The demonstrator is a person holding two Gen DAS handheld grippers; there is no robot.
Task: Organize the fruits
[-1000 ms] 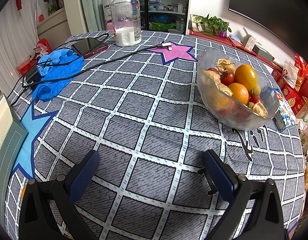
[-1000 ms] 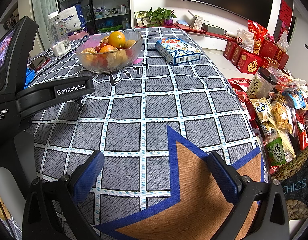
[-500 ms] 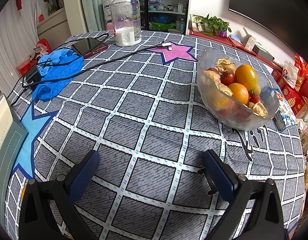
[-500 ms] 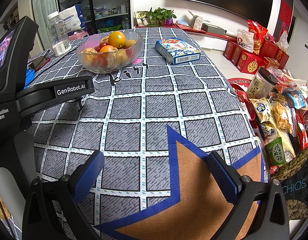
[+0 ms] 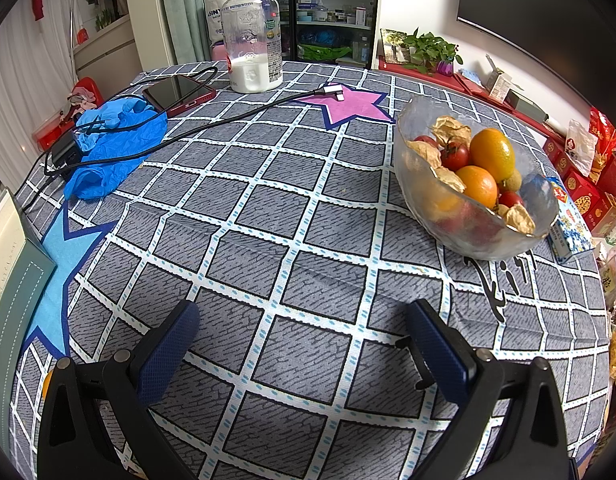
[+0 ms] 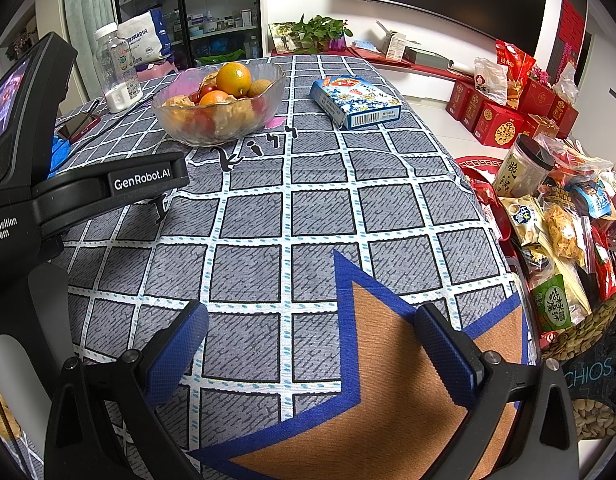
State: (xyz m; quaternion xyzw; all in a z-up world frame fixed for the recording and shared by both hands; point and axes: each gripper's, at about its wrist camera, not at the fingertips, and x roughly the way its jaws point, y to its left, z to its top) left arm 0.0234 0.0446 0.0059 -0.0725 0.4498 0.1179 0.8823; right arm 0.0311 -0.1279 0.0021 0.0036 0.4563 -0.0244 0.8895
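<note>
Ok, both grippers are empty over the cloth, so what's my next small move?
Probably ease the open left gripper forward and right toward the glass bowl. All the fruit sits piled there, the top orange exposed, and that gripper is nearer than the right gripper.

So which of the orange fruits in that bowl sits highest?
The larger orange at the back of the glass bowl; the smaller orange sits lower, in front.

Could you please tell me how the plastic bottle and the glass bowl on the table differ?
The plastic bottle is tall, upright and capped; the glass bowl is wide, low and open. The bottle holds a shallow white layer at its base; the bowl is heaped with fruit. Both are see-through and stand on the checked tablecloth.
</note>
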